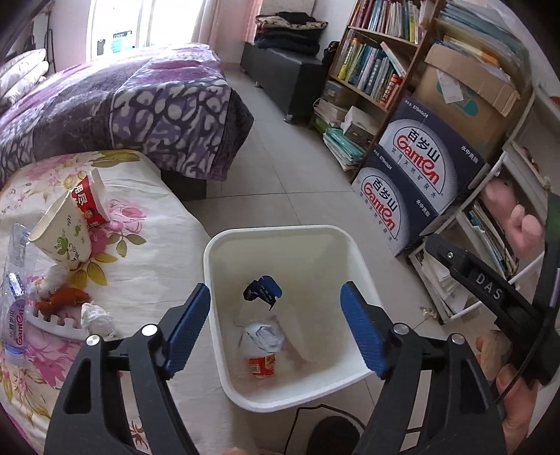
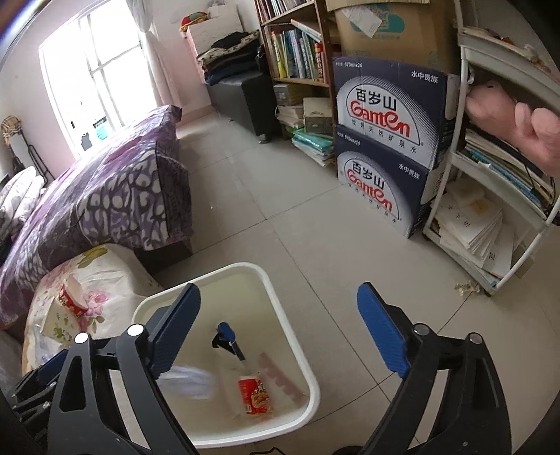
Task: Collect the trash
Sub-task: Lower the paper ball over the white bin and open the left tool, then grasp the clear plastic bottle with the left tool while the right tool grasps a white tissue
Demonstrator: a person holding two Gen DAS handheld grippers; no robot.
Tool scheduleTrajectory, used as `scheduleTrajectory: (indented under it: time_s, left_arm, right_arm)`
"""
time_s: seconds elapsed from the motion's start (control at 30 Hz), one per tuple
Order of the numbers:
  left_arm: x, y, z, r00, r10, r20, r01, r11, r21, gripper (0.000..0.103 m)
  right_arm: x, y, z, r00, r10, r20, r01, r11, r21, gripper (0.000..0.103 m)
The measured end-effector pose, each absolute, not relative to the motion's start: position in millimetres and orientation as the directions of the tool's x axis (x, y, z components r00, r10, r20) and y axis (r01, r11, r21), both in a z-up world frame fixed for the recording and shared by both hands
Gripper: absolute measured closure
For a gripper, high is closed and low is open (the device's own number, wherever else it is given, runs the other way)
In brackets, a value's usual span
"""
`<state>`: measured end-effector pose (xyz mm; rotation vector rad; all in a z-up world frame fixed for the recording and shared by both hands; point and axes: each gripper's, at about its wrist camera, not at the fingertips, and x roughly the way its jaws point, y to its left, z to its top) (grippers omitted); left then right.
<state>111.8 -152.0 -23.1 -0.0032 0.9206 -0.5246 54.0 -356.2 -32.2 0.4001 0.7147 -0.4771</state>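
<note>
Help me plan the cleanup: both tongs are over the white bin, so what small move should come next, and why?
Probably swing the left tongs back to the flowered cover for the crumpled tissue. Both tongs stand open and empty above the white bin, where a red cup and paper already lie. More litter is left on the cover: two paper cups and more wrappers.

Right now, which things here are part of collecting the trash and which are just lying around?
Job: white bin, paper cups, crumpled tissue, plastic bottle, orange peel.
Just there: water cartons, bookshelf, bed, folded clothes.
</note>
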Motion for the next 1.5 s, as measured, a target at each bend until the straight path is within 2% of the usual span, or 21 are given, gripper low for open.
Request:
scheduleTrajectory:
  time_s: [0.43, 0.83, 0.93, 1.2, 1.5]
  left_arm:
    - [117, -126, -29, 0.526, -0.347, -0.776, 0.386, 0.911, -0.145, 0.023]
    - [137, -61, -44, 0.572, -0.124, -0.811, 0.232, 0.972, 0.016, 0.017]
    - [150, -37, -51, 0.556, -0.025, -0.831, 0.179, 0.980, 0.091, 0.017]
    - [185, 31, -58, 0.512, 0.136, -0.848, 0.089, 0.974, 0.210, 0.017]
    - [209, 67, -75, 0.453, 0.173, -0.875, 0.115, 0.961, 0.250, 0.017]
  right_arm:
    - [67, -334, -38, 0.649, -0.243, -0.721, 0.508, 0.844, 0.173, 0.009]
    - [97, -271, -51, 0.626, -0.169, -0.761, 0.380, 0.919, 0.108, 0.008]
    - [104, -257, -55, 0.617, -0.152, -0.772, 0.347, 0.933, 0.093, 0.008]
    - [121, -213, -65, 0.594, -0.094, -0.799, 0.245, 0.967, 0.069, 0.008]
    - [141, -145, -83, 0.533, 0.053, -0.844, 0.044, 0.995, 0.091, 0.008]
